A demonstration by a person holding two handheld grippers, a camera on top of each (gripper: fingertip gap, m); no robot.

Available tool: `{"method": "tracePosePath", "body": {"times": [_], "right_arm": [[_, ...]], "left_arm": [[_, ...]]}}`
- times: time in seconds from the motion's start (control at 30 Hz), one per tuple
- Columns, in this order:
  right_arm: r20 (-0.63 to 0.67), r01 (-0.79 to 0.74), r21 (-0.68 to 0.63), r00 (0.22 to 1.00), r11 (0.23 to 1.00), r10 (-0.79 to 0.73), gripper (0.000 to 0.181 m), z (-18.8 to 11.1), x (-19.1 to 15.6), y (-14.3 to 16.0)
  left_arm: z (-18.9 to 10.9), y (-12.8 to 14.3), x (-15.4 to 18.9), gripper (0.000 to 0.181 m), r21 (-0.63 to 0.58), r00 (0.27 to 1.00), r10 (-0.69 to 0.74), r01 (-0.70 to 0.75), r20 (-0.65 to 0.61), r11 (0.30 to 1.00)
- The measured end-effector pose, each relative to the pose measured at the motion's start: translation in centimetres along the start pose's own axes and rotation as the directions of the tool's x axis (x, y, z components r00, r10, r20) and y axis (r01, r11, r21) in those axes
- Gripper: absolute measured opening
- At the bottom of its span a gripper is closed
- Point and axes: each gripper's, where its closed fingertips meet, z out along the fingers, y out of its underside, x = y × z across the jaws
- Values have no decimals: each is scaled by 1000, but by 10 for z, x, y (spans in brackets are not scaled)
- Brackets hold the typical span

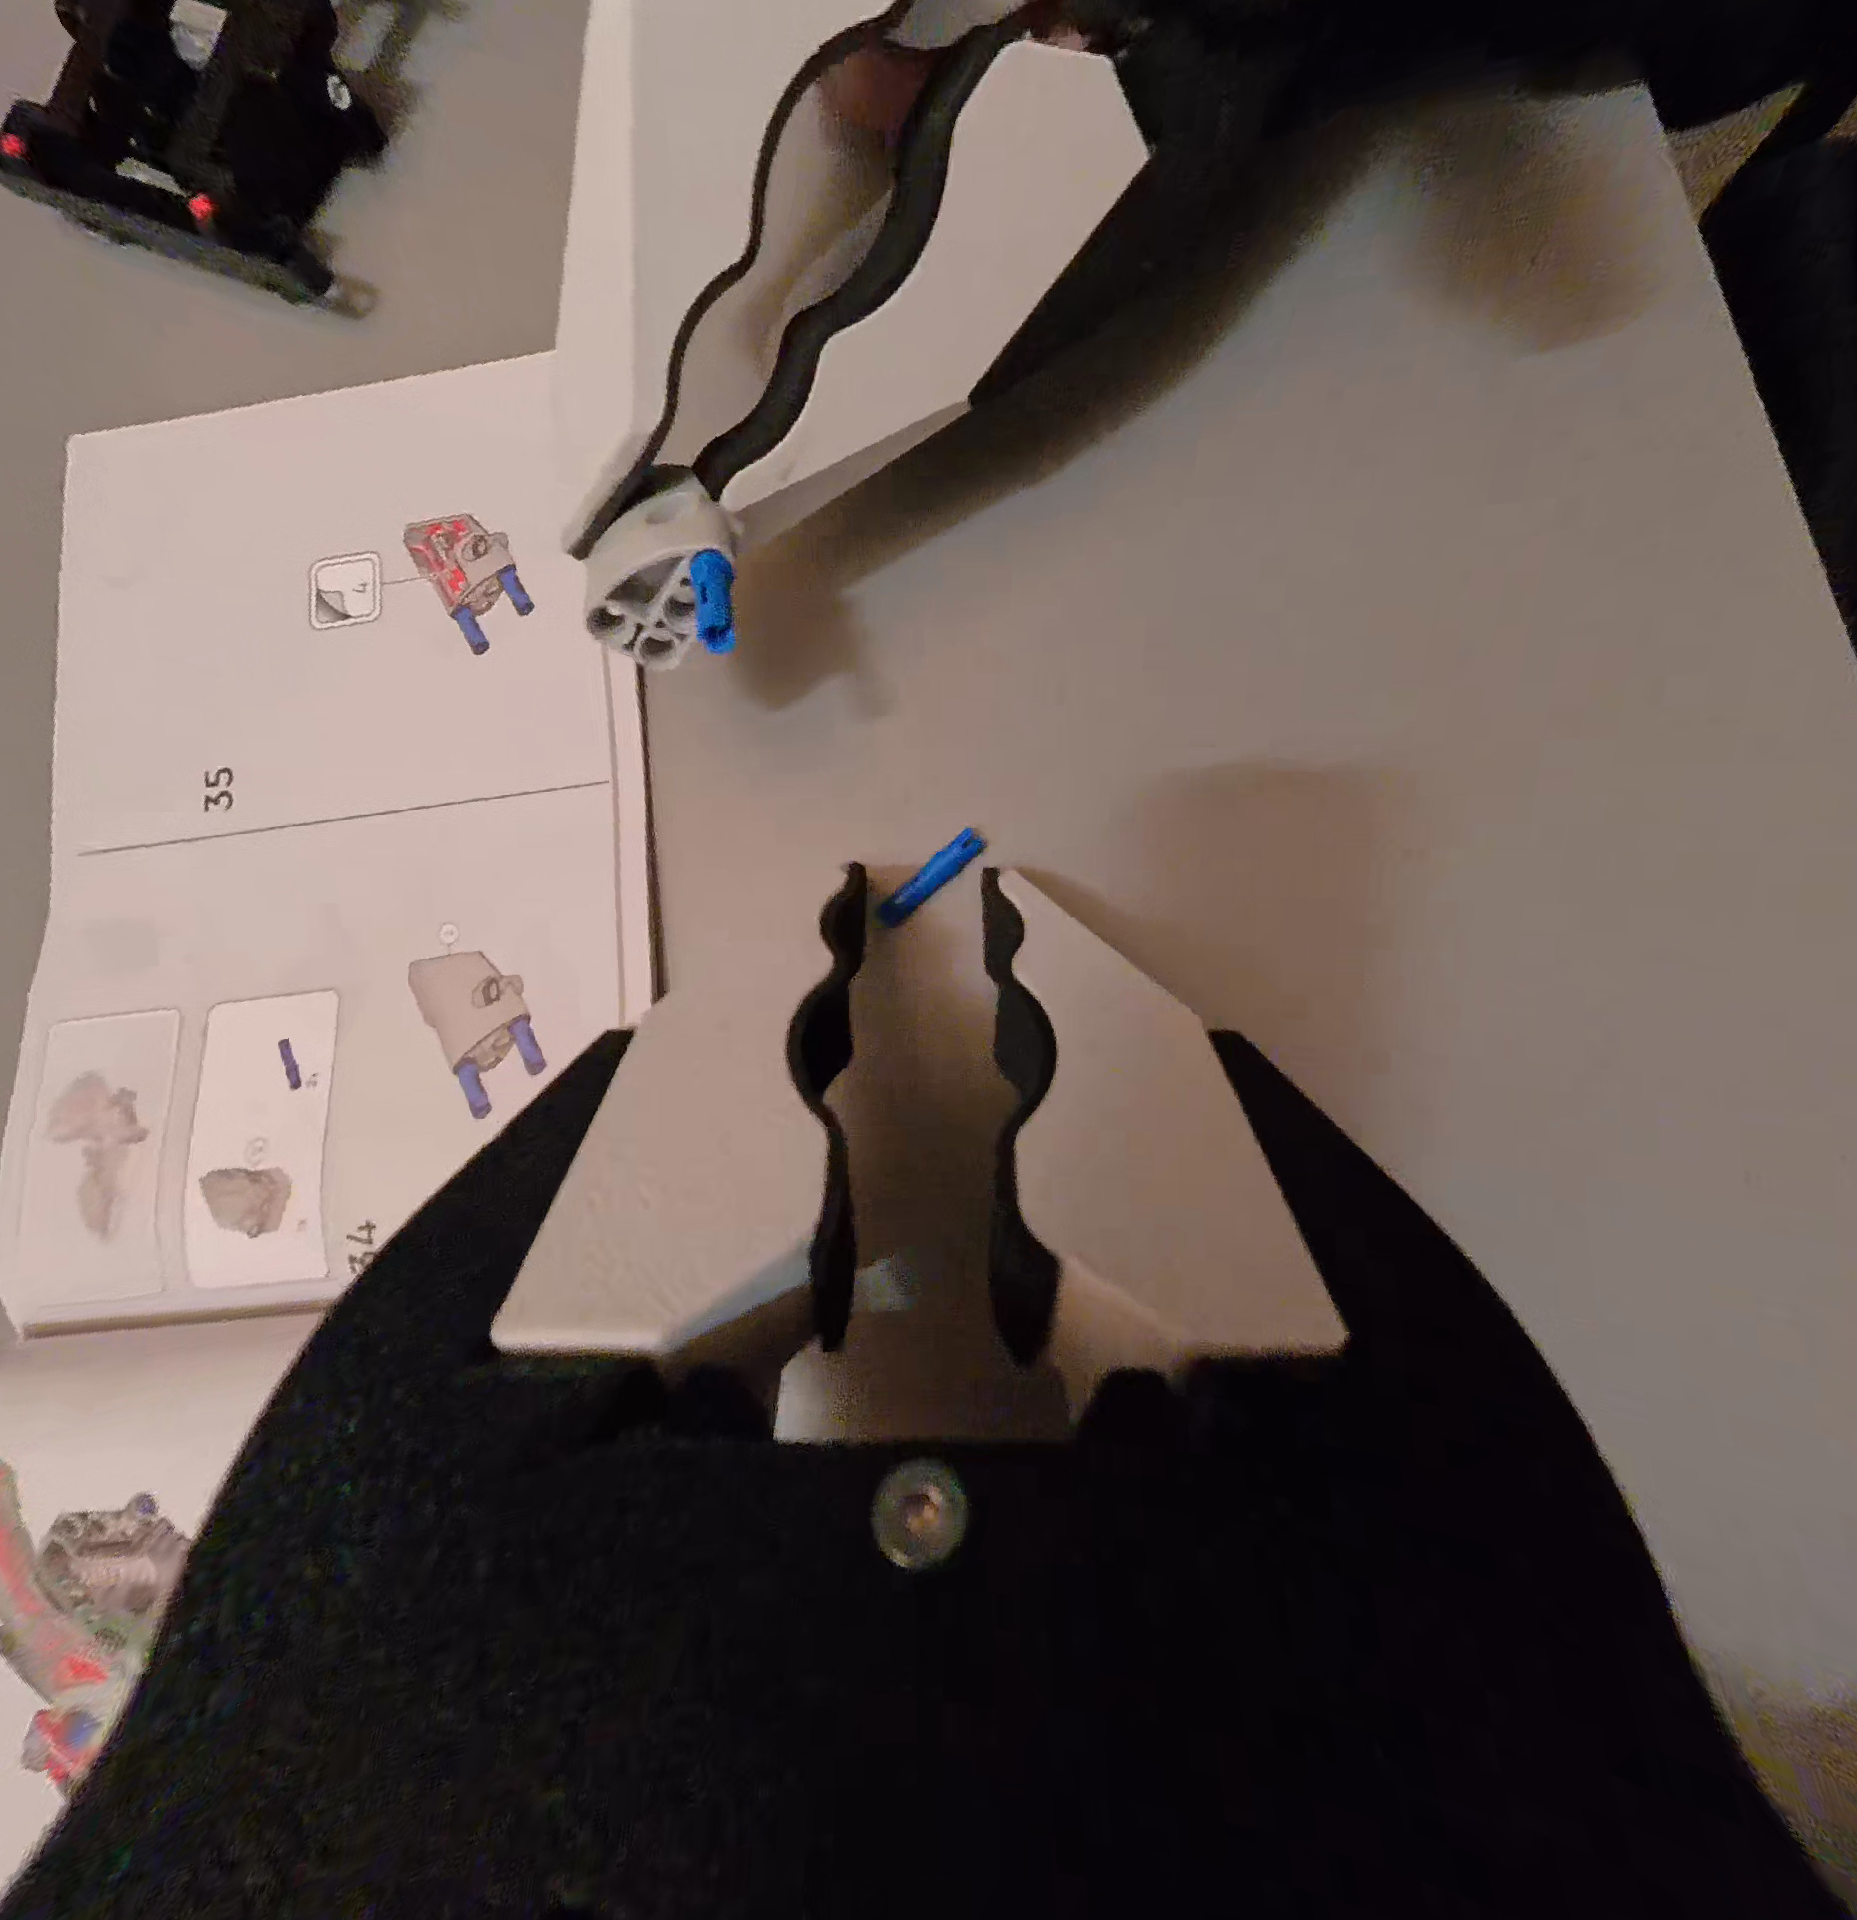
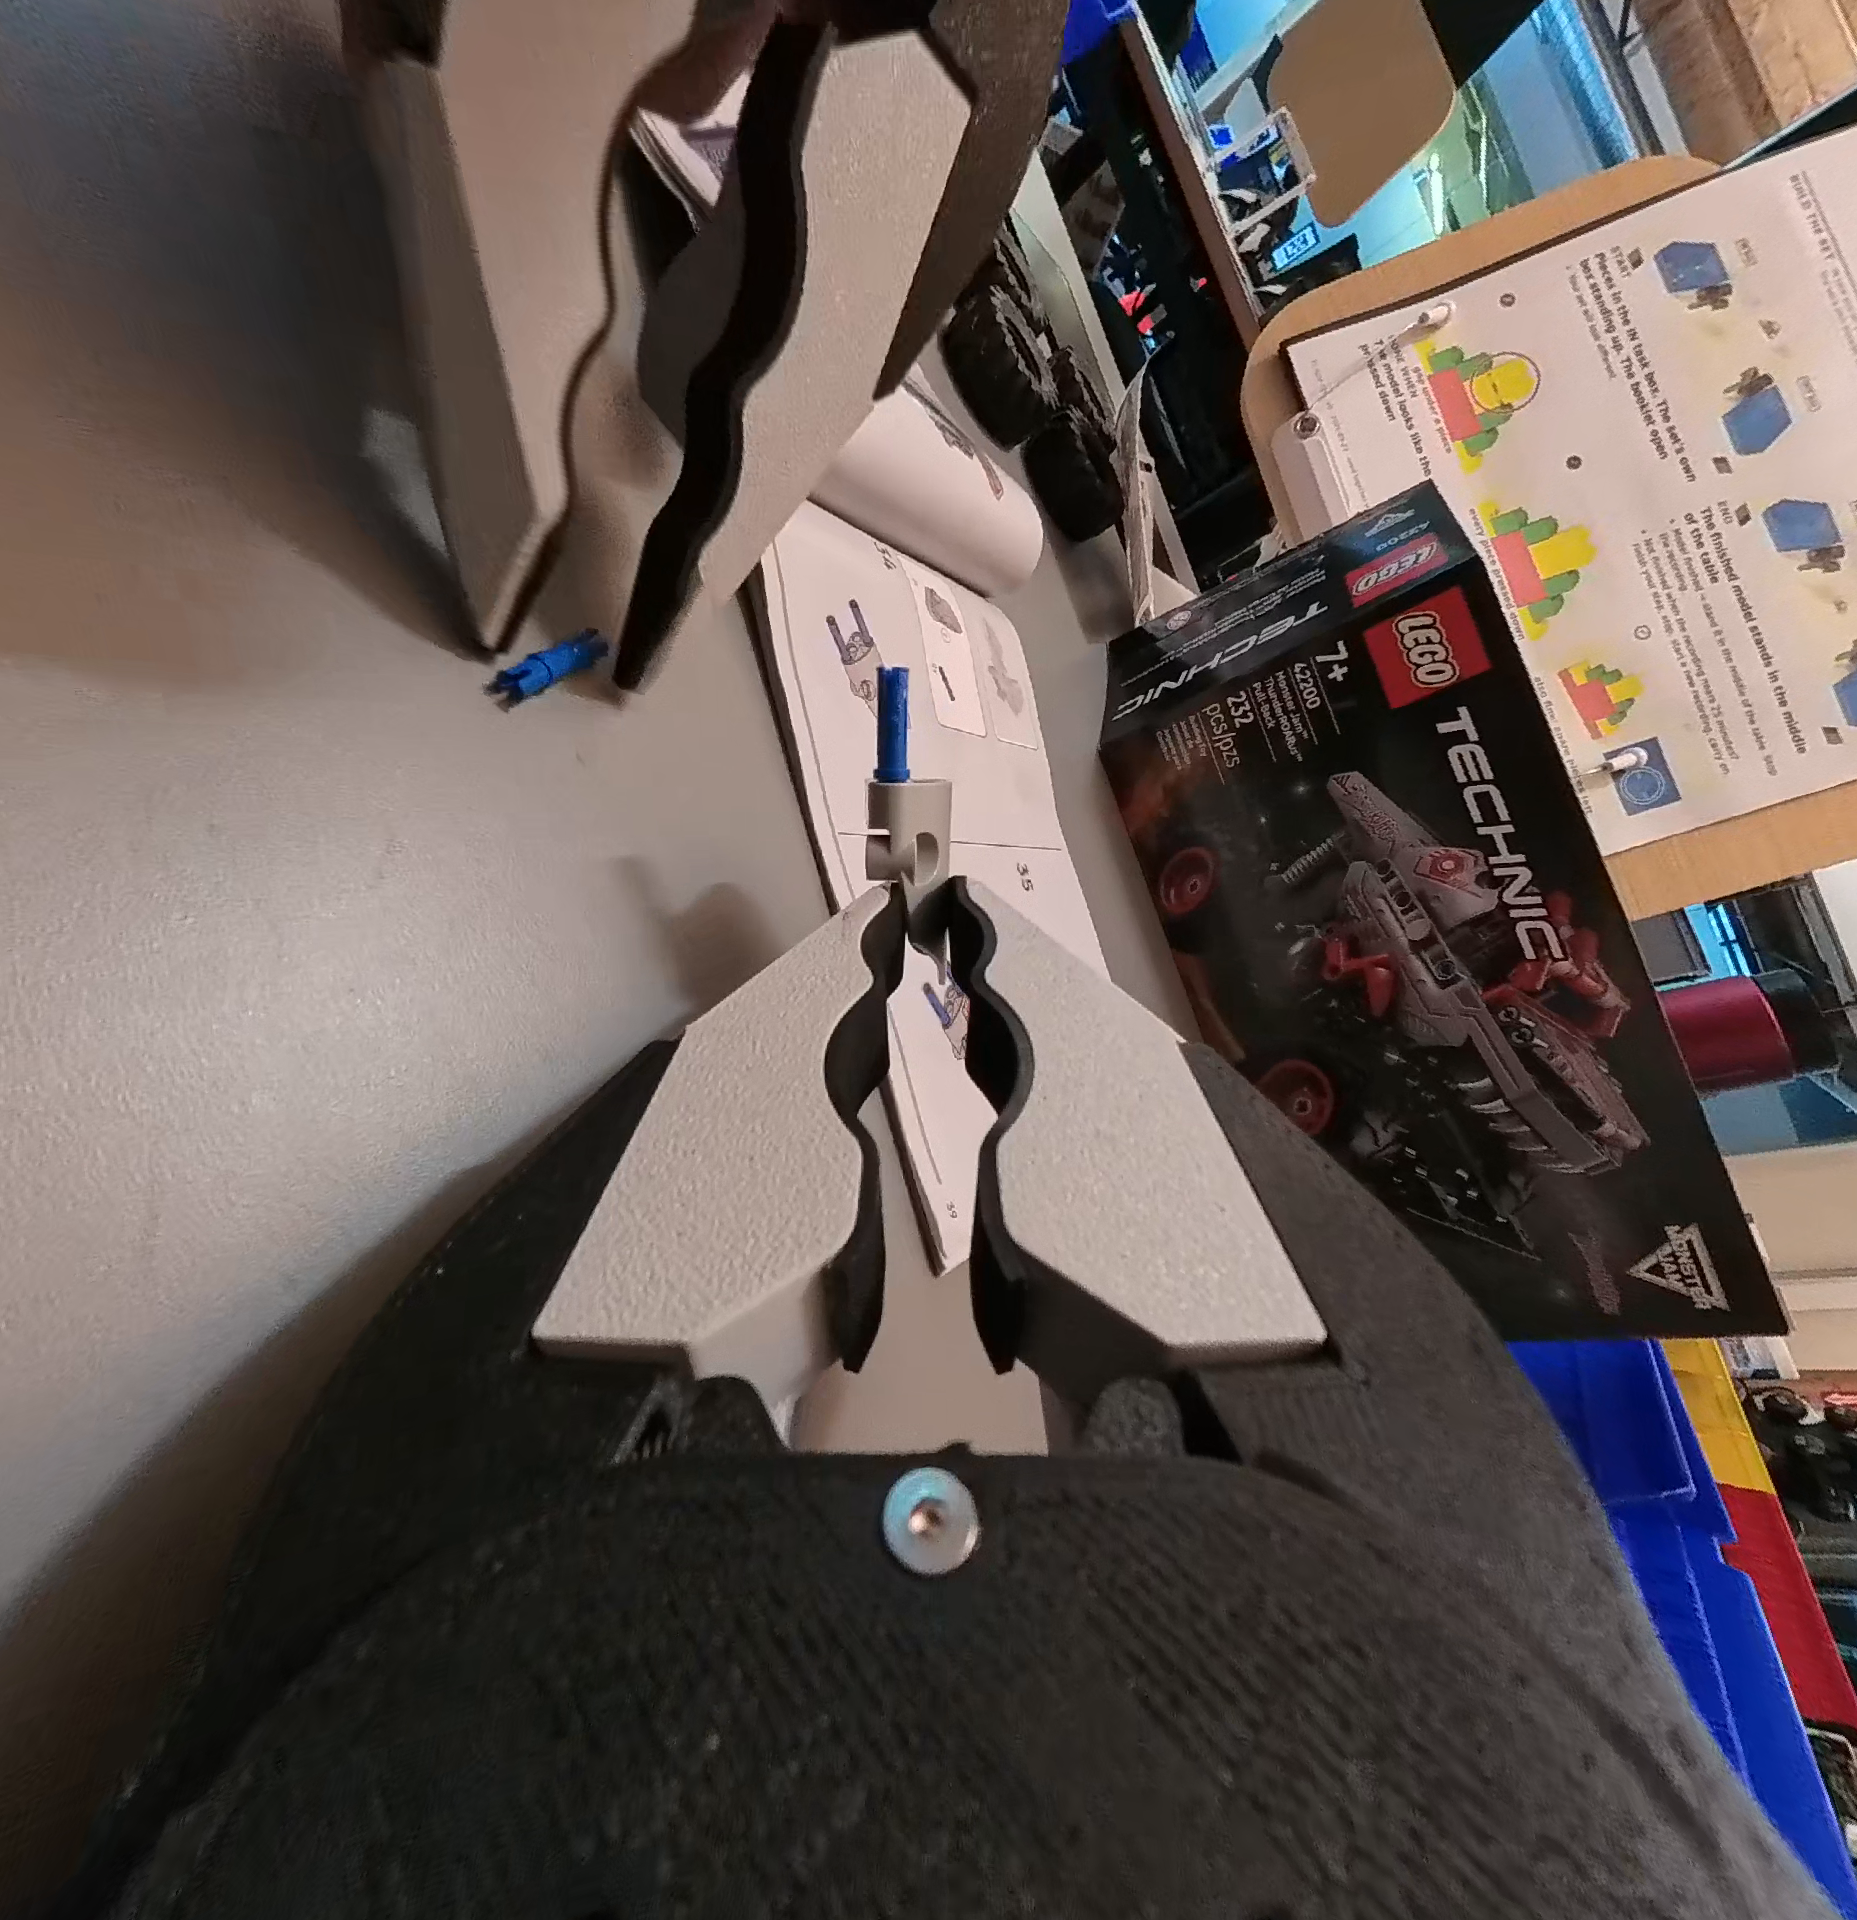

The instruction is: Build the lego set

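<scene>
A pale grey tabletop fills both views, with shelving and blue storage bins beyond it in the right wrist view. The largest thing there is the set's black box, standing at the table's right edge. Beside it an open instruction booklet lies flat. In the far left corner of the left wrist view sits a dark, partly built chassis with small red dots, so a good share of the model looks assembled already. A blurred grey-and-red sub-assembly lies at the near left.

The right gripper has its fingers closed narrowly on a small grey connector, held above the booklet's edge. One blue pin already stands in that connector. The left gripper has its fingers moderately apart and empty, tips down by the table on either side of a second, loose blue pin lying flat.

Judging by the booklet's drawings, the connector takes two pins, so this small step seems half done: the loose pin is not yet gripped or inserted.
</scene>
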Motion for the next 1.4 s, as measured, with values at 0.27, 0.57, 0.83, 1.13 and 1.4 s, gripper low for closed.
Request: {"method": "tracePosePath", "body": {"times": [0.27, 0.57, 0.83, 1.13, 1.4], "right_arm": [[11, 17, -2, 1000, 1000, -17, 5, 0, -3, -1], [-12, 45, -18, 999, 999, -45, 6, -2, 1, -2], [-86, 106, -86, 990, 991, -114, 6, -2, 9, -7], [-111, 376, -169, 911, 911, -396, 5, 7, 2, -16], [-72, 452, -134, 883, 882, -464, 6, 12, -13, -27]], "left_arm": [[5, -5, -1, 2, 90, 994, -105, 107, -29, 990], [-35, -7, -49, 2, -154, 849, 268, -222, 456, 963], [-42, -38, -54, 1, -313, 601, 512, -411, 614, 856], [-39, -27, -40, 2, -117, 791, 234, -203, 565, 972], [-31, -10, -29, 2, 18, 933, -57, 54, 355, 998]]}}
